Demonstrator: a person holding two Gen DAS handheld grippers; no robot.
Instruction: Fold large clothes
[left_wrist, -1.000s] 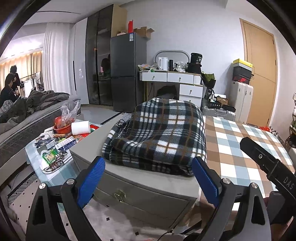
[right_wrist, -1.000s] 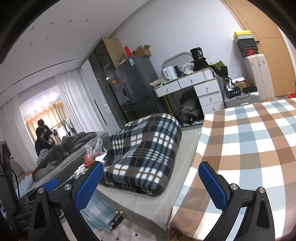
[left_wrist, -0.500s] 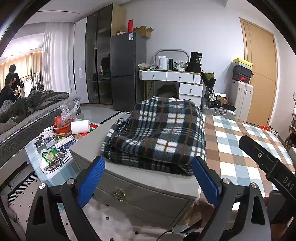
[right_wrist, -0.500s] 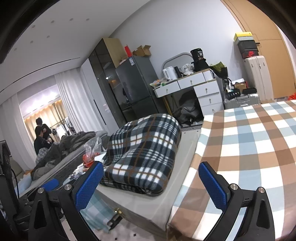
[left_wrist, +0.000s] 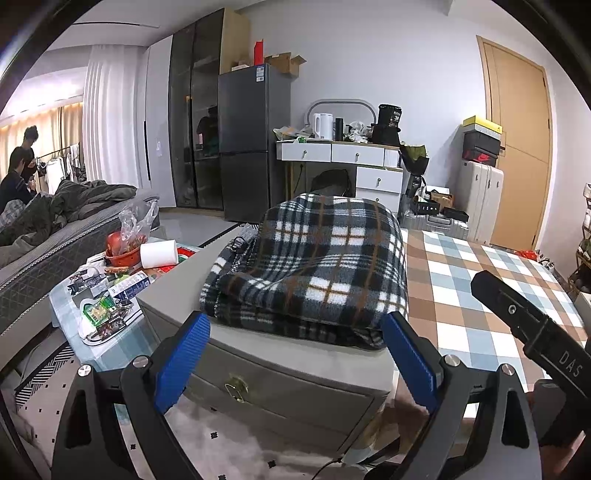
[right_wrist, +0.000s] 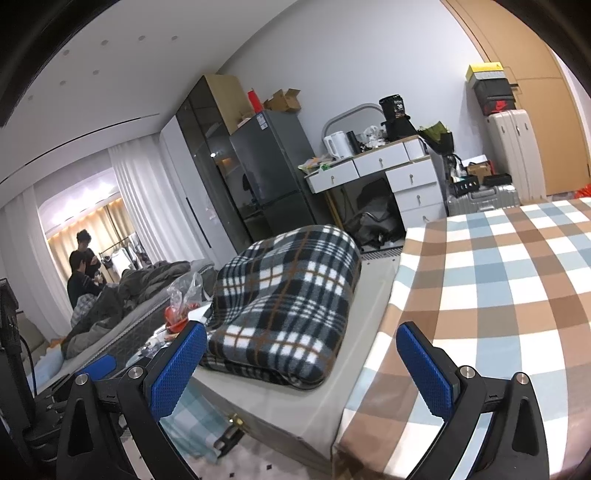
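Observation:
A folded black, white and brown plaid fleece garment (left_wrist: 314, 266) lies in a thick stack on a grey cabinet top (left_wrist: 258, 350); it also shows in the right wrist view (right_wrist: 288, 302). My left gripper (left_wrist: 293, 354) is open and empty, held back just in front of the stack's near edge. My right gripper (right_wrist: 301, 365) is open and empty, near the stack's right front corner. The right gripper's black body (left_wrist: 532, 328) shows at the right of the left wrist view.
A brown, blue and white checked cloth (right_wrist: 498, 280) covers the surface right of the cabinet. A cluttered low table (left_wrist: 110, 291) stands on the left. A grey drawer front with a brass latch (left_wrist: 236, 387) faces me. Fridge, desk and suitcases line the far wall.
Both views have barely shifted; the garment lies as before and both grippers stay open.

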